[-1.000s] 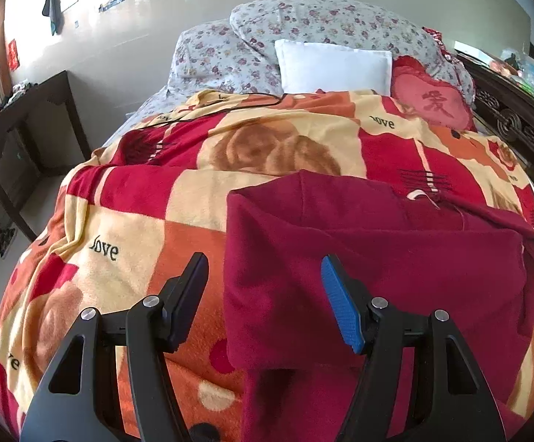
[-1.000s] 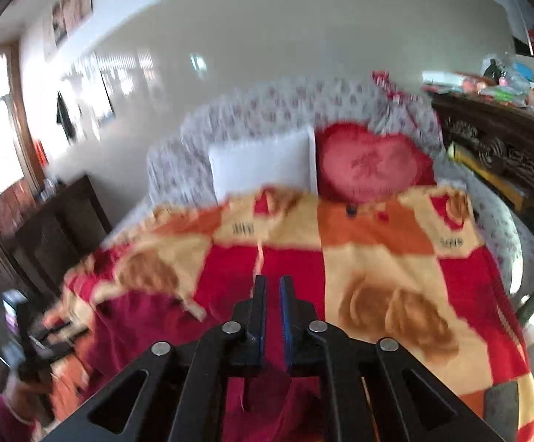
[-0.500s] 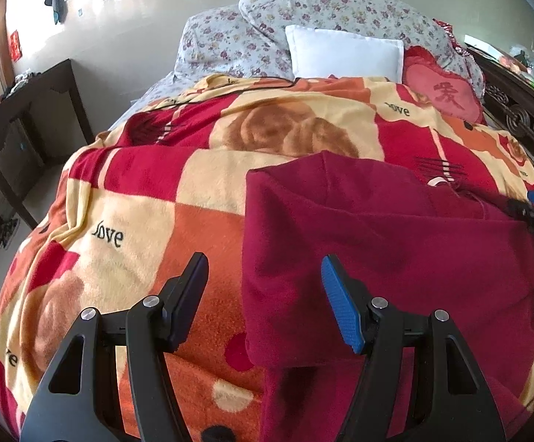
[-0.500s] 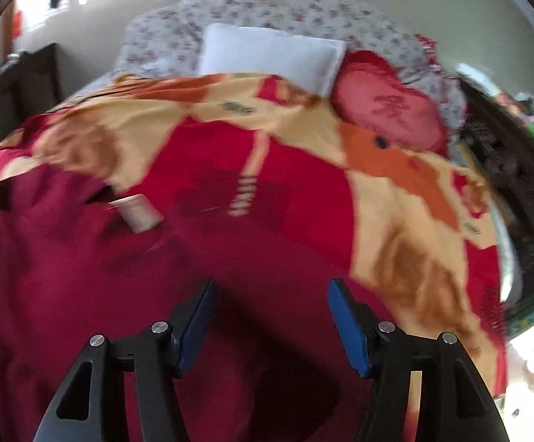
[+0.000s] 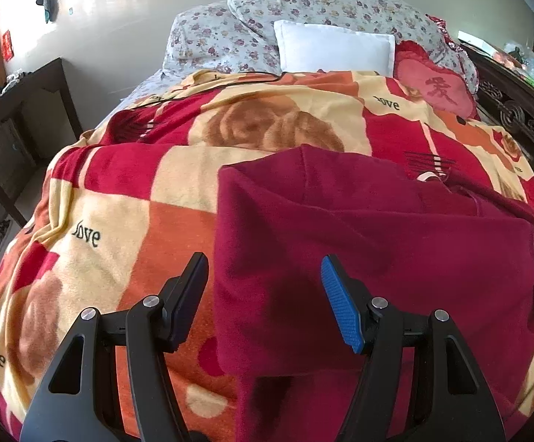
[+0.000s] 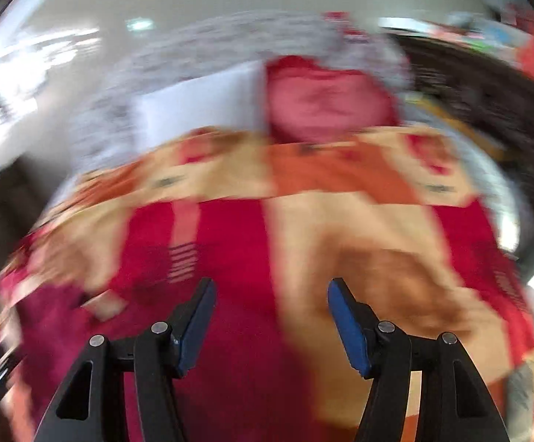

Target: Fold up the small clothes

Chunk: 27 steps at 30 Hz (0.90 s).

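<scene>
- Setting: a bedroom; your work surface is a bed (image 5: 82, 243) covered by a plush fleece blanket in red, orange and cream blocks with rose prints and "Love" lettering.
- Far left: a dark wooden side table (image 5: 20, 110) stands against the pale wall.
- Left gripper (image 5: 263, 294): its fingers stand wide apart and hold nothing; they straddle the left edge of the maroon garment (image 5: 359, 243), hovering above it.
- Centre: the maroon garment lies on the blanket, near you. It is soft, matte knit or fleece. One layer is doubled over into a squarish panel with a straight lower hem; a white neck label (image 5: 427, 176) shows at the far edge. By your reading, a first fold is made; further folds and smoothing remain.
- Head of the bed: floral-print pillows (image 5: 303, 11), a plain white cushion (image 5: 335, 49), a red heart-shaped cushion (image 5: 434, 81).
- Right gripper (image 6: 270, 316): the view is heavily motion-blurred, yet the fingers show clearly parted and empty, over the garment's right portion and the blanket.
- Far right: carved dark woodwork (image 5: 517, 110).
</scene>
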Tool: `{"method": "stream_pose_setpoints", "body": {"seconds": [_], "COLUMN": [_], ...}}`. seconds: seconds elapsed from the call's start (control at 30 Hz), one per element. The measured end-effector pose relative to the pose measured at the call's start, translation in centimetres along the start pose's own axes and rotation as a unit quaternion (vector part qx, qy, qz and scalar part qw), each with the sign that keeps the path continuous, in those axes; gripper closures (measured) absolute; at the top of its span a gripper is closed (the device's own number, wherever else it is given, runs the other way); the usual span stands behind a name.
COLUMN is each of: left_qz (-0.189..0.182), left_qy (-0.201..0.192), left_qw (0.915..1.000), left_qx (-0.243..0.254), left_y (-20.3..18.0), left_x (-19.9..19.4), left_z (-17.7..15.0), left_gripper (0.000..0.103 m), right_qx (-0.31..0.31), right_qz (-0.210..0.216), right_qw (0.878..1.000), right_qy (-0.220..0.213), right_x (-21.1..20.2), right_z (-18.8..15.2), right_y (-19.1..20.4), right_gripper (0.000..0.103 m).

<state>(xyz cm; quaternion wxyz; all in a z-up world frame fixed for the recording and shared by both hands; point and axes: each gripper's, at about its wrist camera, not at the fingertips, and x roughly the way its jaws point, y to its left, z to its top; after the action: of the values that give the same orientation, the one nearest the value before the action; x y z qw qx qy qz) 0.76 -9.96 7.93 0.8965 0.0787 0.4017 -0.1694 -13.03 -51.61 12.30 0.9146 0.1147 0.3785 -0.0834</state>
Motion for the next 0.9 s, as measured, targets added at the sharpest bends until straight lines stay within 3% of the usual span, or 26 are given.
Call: {"method": "stream_pose_setpoints", "body": {"seconds": [0.07,0.17,0.3,0.43,0.47,0.57,0.67,0.9], "left_qz": [0.000,0.003,0.001,0.006,0.008,0.011,0.014,0.007], "left_qy": [-0.003,-0.001,0.001,0.002,0.002,-0.002,-0.011,-0.035], "left_qw": [1.0000,1.0000,1.0000,0.9999,0.9998,0.9999,0.9998,0.9993], "left_qx": [0.004,0.009,0.007,0.015,0.016,0.012,0.004,-0.013], "left_y": [-0.2,-0.3,-0.4,-0.4,-0.3,0.3,1.0,1.4], "left_x": [-0.2,-0.2,-0.2,-0.3,-0.3,-0.7,-1.4,-3.9], "left_z": [-0.1,-0.2,-0.3,-0.5,-0.4,-0.2,0.3,1.5], "left_gripper": [0.039,0.039,0.039,0.039,0.039,0.039,0.039,0.039], "right_qx": [-0.074,-0.147,-0.139,-0.107,-0.096,-0.030,0.001,0.023], "right_qz": [0.013,-0.014,-0.015,-0.003,-0.004,0.058,0.104,0.214], "right_qw": [0.997,0.988,0.988,0.991,0.993,0.997,0.994,0.968], "right_qy": [0.013,0.040,0.058,0.078,0.075,0.029,-0.014,-0.129], "right_x": [0.4,3.2,7.0,9.5,9.6,6.5,2.0,-10.7], "right_z": [-0.9,-2.0,-1.9,-1.9,-1.7,-0.8,0.1,2.2], "right_y": [3.6,7.2,7.8,5.8,5.4,3.1,1.4,-0.9], "right_gripper": [0.042,0.042,0.043,0.098,0.099,0.099,0.099,0.100]}}
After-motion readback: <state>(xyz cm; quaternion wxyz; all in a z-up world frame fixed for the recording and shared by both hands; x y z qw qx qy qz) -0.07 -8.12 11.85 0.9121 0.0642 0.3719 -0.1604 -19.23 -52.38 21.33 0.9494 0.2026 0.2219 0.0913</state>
